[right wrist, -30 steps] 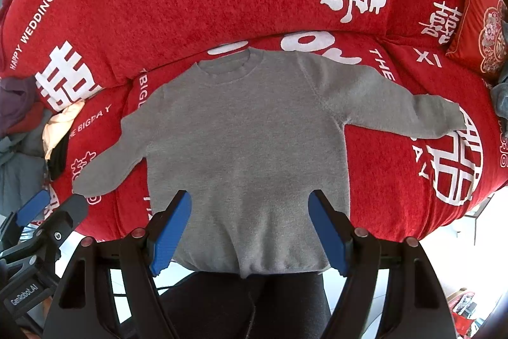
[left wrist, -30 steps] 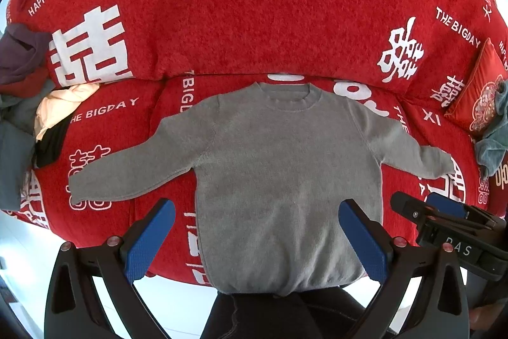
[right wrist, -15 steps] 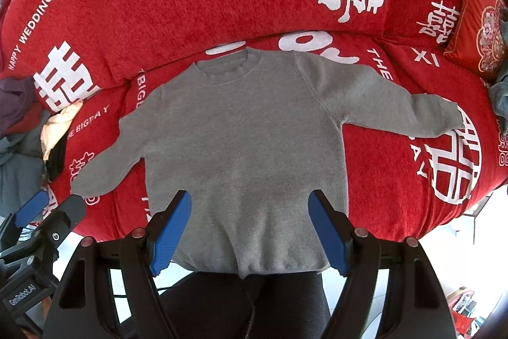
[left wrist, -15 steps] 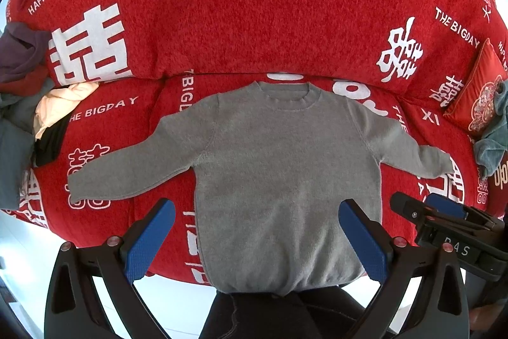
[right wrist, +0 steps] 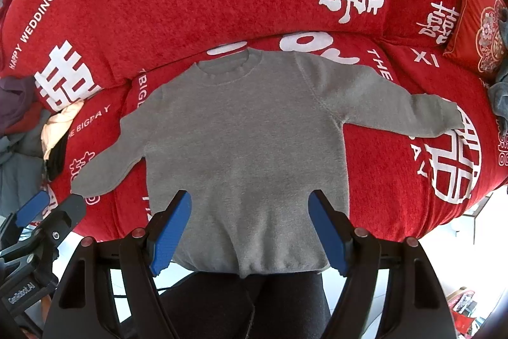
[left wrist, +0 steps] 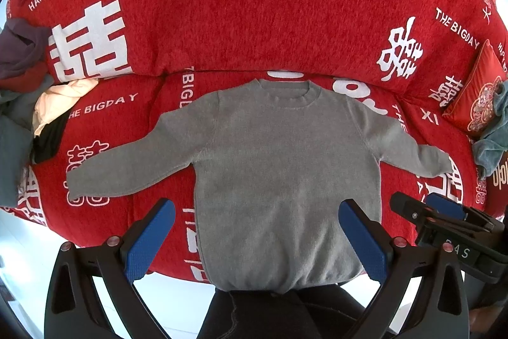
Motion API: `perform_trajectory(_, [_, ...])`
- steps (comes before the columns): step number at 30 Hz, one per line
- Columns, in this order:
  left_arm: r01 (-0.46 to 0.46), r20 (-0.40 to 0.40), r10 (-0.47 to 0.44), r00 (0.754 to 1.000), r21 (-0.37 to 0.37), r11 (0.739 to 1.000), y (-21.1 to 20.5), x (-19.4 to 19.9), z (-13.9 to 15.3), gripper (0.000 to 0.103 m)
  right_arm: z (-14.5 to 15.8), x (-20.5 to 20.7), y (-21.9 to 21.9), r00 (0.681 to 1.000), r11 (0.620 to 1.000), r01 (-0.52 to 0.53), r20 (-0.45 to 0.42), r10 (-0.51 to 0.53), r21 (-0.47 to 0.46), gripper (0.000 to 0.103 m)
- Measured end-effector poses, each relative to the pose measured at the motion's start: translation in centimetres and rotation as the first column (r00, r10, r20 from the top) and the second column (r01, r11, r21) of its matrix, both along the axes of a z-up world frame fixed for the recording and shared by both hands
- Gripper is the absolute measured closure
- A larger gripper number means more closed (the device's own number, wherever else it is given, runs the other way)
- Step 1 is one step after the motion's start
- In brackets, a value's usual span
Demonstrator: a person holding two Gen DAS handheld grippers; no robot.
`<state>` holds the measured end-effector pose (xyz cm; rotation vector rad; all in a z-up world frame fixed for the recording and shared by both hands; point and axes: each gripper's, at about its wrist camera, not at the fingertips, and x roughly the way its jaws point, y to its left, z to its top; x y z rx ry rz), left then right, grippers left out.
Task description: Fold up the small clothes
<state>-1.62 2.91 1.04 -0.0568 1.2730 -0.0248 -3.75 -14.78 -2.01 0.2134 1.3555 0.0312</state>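
**Clearly a sleeve comes first: the sweater lies flat and neither gripper holds it**

The small grey knitted sweater (left wrist: pixel 285 167) lies spread face-up on the red sofa cover printed with white wedding lettering (left wrist: pixel 241 21), collar toward the backrest, hem hanging slightly over the front edge of the seat, both sleeves stretched out sideways. The left gripper (left wrist: pixel 257 239) hovers over the sweater's lower left corner with its jaws wide apart and nothing between them. The right gripper (right wrist: pixel 250 232) hovers over the hem, jaws likewise spread and empty.

Judging from this layout, the fold has not begun, and the sensible start is to bring one sleeve across the chest. To do it well, pinch the cuff (left wrist: pixel 76 186) itself rather than mid-sleeve, taking only the knit and none of the sofa cover beneath. Lift just enough to clear the body, carry the cuff toward the opposite shoulder, and lay it flat so the crease runs along the sweater's side seam. The soft knit probably stretches and drags, so a low, slow carry should keep the body from shifting. The heap of loose clothes (left wrist: pixel 28 104) beyond the left sleeve sits apart and needs no attention.
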Motion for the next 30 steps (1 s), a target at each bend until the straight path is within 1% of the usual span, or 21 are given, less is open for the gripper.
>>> perform_trajectory(6, [-0.007,0.011,0.007,1.000,-0.005,1.000,0.8,0.1,-0.6,0.000,-0.1,-0.1,0.3,1.000,1.000,-0.010,-0.001,0.010,-0.001,0.024])
perform_trajectory(12, [-0.045,-0.007,0.045,0.999,-0.014,0.999,2.9,1.2,-2.6,0.000,-1.5,0.2,0.2,1.000,0.999,-0.024,0.007,0.023,0.032,0.024])
perform_trajectory(15, [-0.066,-0.036,0.066,0.997,-0.021,0.998,4.0,1.8,-4.9,0.000,-2.7,0.6,0.3,0.999,0.999,-0.036,0.018,0.036,0.026,0.024])
perform_trajectory(19, [-0.089,-0.089,0.086,0.992,-0.024,0.996,5.1,2.5,-8.8,0.000,-5.2,1.8,0.4,0.999,0.999,-0.033,0.013,0.032,0.037,0.024])
perform_trajectory(22, [-0.092,-0.111,0.090,0.990,-0.010,0.996,5.6,2.8,-11.3,0.000,-7.4,2.6,0.5,1.000,0.999,-0.025,-0.003,0.025,0.030,0.024])
perform_trajectory(26, [-0.104,-0.150,0.100,0.984,-0.020,0.994,6.3,3.3,-14.6,0.000,-10.4,3.2,0.2,1.000,1.000,-0.004,-0.030,0.004,0.030,0.024])
perform_trajectory(30, [-0.112,-0.173,0.107,0.979,-0.021,0.993,6.6,3.6,-16.7,0.000,-13.0,3.3,-0.2,0.998,0.999,0.012,-0.058,-0.010,0.033,0.024])
